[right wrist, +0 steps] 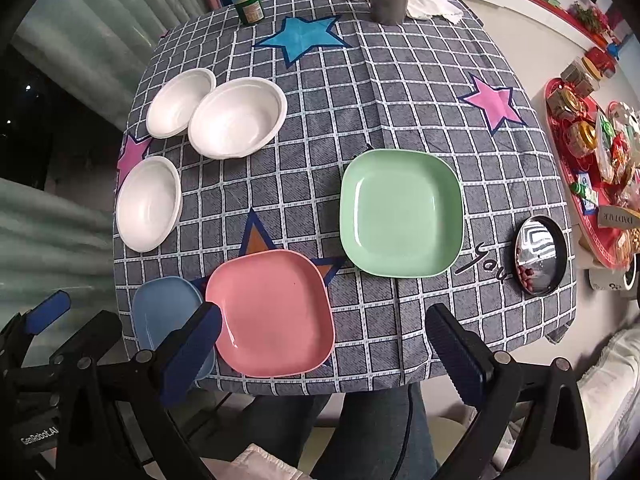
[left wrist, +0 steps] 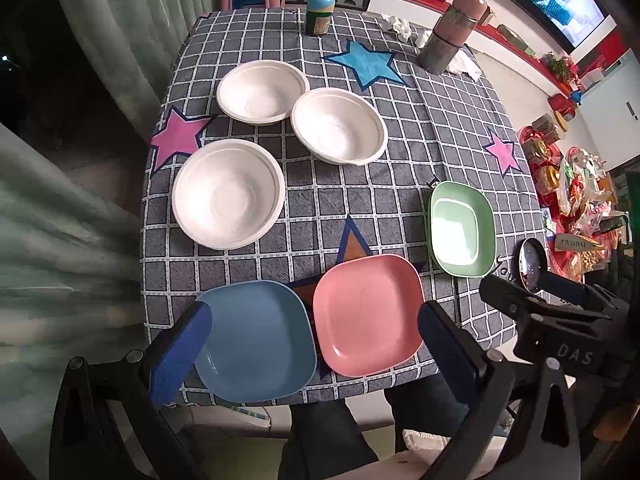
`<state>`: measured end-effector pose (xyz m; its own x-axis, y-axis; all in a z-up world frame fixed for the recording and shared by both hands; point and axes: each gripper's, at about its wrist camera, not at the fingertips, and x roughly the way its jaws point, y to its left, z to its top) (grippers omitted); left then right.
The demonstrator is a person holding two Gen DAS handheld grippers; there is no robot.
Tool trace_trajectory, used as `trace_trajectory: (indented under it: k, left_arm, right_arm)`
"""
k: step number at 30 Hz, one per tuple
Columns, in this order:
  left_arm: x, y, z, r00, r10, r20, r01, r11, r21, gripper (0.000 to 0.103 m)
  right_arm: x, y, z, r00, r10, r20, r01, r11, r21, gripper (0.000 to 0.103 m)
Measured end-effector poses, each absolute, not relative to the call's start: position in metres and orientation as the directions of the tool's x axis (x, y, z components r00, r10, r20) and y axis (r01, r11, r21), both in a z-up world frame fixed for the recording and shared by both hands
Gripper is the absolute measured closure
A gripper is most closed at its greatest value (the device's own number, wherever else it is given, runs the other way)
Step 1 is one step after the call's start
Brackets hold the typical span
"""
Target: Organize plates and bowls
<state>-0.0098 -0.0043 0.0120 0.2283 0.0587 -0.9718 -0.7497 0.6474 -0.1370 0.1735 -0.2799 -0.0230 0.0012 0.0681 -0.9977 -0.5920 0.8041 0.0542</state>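
Both grippers point(left wrist: 316, 344) point(right wrist: 324, 350) wide above empty plates point(right wrist: 276, 312)

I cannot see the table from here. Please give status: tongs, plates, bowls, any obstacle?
Both tongs, left and right, open, empty. Blue plate, pink plate, green plate, three white bowls unstacked. Nothing blocking.

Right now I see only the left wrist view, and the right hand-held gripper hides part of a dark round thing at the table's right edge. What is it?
Observer: A small black-rimmed round dish, mirror-like inside, with red bits at its near edge.
Operator: Is the right hand-held gripper holding anything?
Observer: No, it is open and empty.
Operator: Glare here. Anything on the square green plastic plate?
Observer: No, it is empty.
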Motion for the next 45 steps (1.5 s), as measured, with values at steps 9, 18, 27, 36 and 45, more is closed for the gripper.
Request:
trace_trajectory:
  k: [9,18,27,36,45]
  left_arm:
    - [-0.012,-0.014,0.01,0.205,0.071,-0.976,-0.746,0.657,-0.109,0.0]
    - [-0.018,-0.011,0.011,0.209,0.067,-0.976,-0.758,0.641,-0.118,0.0]
    - [-0.016,-0.012,0.011,0.179,0.078,-0.981,-0.766,0.636,-0.089,0.0]
    - [-0.008,-0.014,0.003,0.184,0.078,-0.98,-0.765,0.638,-0.093,0.0]
    - [0.0,-0.018,-0.016,0.147,0.042,-0.988,-0.766,0.638,-0.087,0.0]
  right_arm:
    - [0.17,-0.288,-0.02,-0.05,0.09,-0.995,-0.591,0.8,0.102,0.001]
    - [0.162,-0.282,-0.02,-0.043,0.04,-0.998,-0.62,0.782,0.058,0.001]
    - [0.165,-0.279,-0.018,-0.041,0.05,-0.998,-0.638,0.768,0.065,0.001]
    - [0.17,-0.281,-0.024,-0.047,0.04,-0.998,-0.641,0.765,0.061,0.001]
    - [0.177,-0.284,-0.038,-0.064,0.0,-0.998,-0.656,0.754,0.042,0.001]
